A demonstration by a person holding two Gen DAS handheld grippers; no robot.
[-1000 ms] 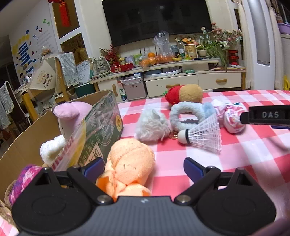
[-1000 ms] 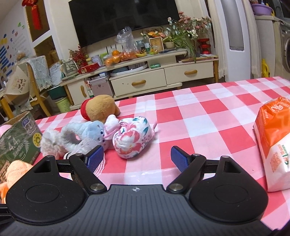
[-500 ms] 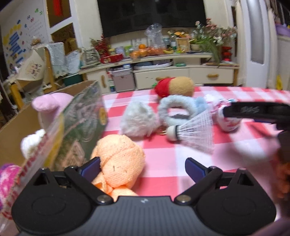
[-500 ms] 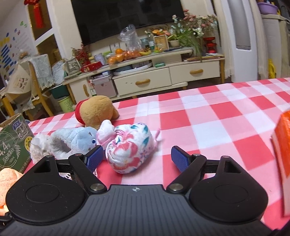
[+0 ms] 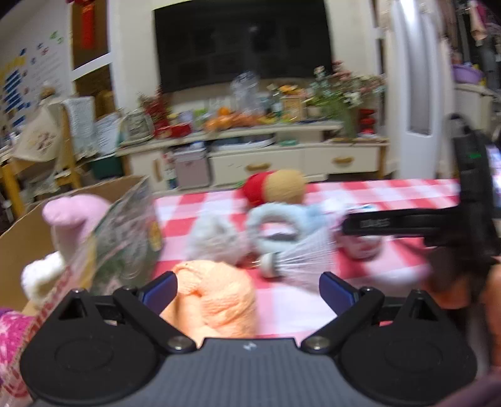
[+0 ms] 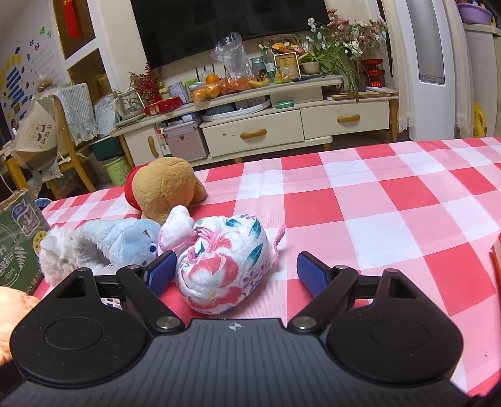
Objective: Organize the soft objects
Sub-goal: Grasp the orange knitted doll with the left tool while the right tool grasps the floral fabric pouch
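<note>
Right gripper (image 6: pixel 237 271): jaws spread wide, holding nothing; the floral drawstring pouch (image 6: pixel 224 264) lies on the cloth between the blue pads (image 6: pixel 160 271), nearer the left-hand one, though contact cannot be told.
Left gripper (image 5: pixel 247 288): jaws wide apart, nothing clamped; the orange knitted toy (image 5: pixel 216 299) sits between the fingers, close against the left-hand pad; that view is blurred.
Shuttlecock (image 5: pixel 297 258): on its side just beyond the orange toy.
Blue plush (image 6: pixel 131 241): just left of the pouch, touching a white fluffy toy (image 6: pixel 61 253) further left.
Brown bear (image 6: pixel 166 188): behind the blue plush, lying on its side, a red part at its left end.
Cardboard box (image 5: pixel 22 231): at the table's left edge, with a pink plush (image 5: pixel 73 216) and a white plush (image 5: pixel 42 275) inside.
Tablecloth (image 6: pixel 375 203): red-and-white check, bare across the right half.
Background: cream TV cabinet (image 6: pixel 281 131) below a dark television (image 6: pixel 219 25).
</note>
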